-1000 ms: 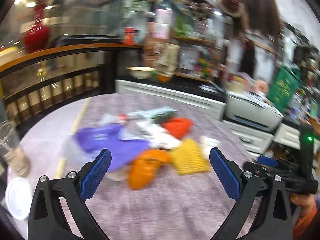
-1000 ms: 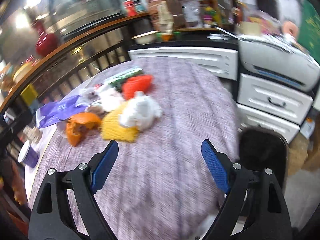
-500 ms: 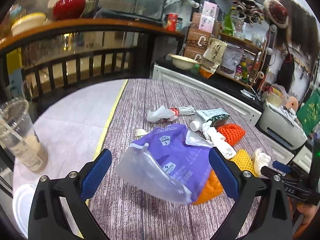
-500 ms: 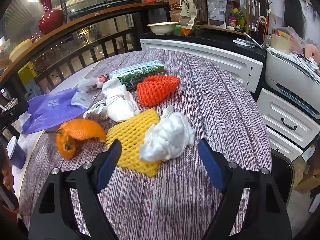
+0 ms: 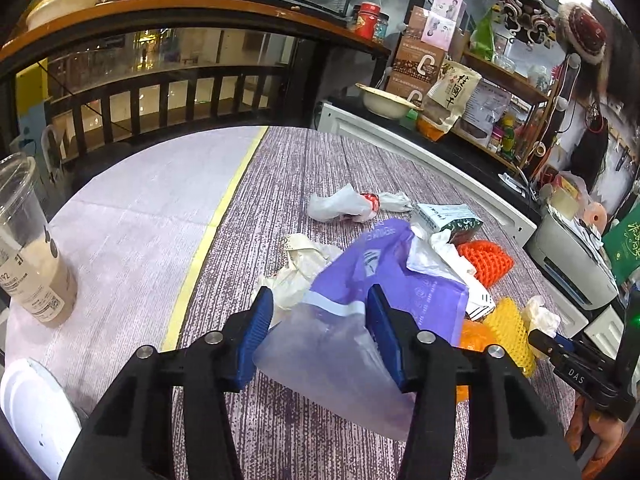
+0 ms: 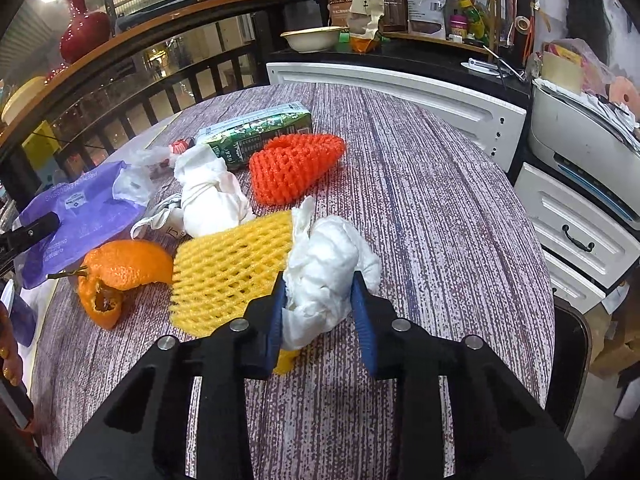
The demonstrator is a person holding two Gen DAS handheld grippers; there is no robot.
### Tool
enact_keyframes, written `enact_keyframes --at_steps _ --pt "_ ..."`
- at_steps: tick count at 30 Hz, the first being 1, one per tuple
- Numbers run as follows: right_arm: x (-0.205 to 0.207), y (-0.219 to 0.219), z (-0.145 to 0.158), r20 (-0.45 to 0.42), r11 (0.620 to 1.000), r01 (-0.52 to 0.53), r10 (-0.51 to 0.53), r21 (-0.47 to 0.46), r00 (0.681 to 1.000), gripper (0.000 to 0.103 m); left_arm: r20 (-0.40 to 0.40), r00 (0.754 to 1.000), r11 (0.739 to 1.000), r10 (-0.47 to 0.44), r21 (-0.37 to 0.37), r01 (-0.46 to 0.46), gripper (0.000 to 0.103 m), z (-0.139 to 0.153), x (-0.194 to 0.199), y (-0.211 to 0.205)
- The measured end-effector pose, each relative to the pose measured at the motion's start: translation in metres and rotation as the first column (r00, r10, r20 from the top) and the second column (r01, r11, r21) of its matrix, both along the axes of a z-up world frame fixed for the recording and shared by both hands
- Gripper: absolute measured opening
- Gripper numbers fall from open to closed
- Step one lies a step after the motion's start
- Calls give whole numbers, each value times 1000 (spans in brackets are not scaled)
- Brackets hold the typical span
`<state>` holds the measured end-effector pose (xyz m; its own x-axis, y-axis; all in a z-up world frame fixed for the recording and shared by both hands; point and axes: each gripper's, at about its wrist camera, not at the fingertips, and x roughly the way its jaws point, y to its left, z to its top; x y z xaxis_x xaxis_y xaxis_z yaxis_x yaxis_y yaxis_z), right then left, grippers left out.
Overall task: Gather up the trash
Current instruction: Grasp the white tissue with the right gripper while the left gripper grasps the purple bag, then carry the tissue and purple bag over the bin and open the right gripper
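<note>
Litter lies on a round purple-grey table [image 6: 420, 200]. My left gripper [image 5: 320, 316] is closing, its blue pads pressing on the clear end of a purple plastic bag [image 5: 400, 280]. My right gripper [image 6: 320, 300] is closing too, and its pads squeeze a white tissue wad [image 6: 324, 264] that rests on a yellow foam net [image 6: 228, 268]. Orange peel [image 6: 124, 268], an orange-red foam net [image 6: 292, 168], a green carton [image 6: 256, 136] and crumpled white paper [image 6: 208, 196] lie around them.
A plastic cup with a milky drink [image 5: 28, 248] and a white lid [image 5: 36, 412] stand at the table's left edge. White drawers [image 6: 580, 232] and a black chair [image 6: 568, 360] are to the right. A dark railing [image 5: 160, 96] runs behind.
Both grippers came forward and down onto the pile and narrowed their jaws. The left now pinches the purple bag, which has bunched up. The right now clamps the tissue wad.
</note>
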<state>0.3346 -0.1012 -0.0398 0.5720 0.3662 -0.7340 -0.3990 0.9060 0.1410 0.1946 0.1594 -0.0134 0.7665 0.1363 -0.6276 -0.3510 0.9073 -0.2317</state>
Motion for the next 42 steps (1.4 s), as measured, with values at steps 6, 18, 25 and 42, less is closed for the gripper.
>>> enact_keyframes --at_steps 6,18,25,42 --pt "-7 -1 4 26 1000 -8 7 8 1000 29 39 999 1000 1 4 -1 41 8 -9 -3" --pt "-23 -31 22 56 996 29 -34 85 998 29 145 989 999 -26 43 20 40 38 -26 -26" --pt "-41 -75 34 103 990 99 -110 104 989 29 196 974 993 -114 46 107 40 52 -26 -60" --pt "-67 -221 -10 30 911 409 -411 50 911 29 202 899 920 -388 27 391 40 45 0 -188"
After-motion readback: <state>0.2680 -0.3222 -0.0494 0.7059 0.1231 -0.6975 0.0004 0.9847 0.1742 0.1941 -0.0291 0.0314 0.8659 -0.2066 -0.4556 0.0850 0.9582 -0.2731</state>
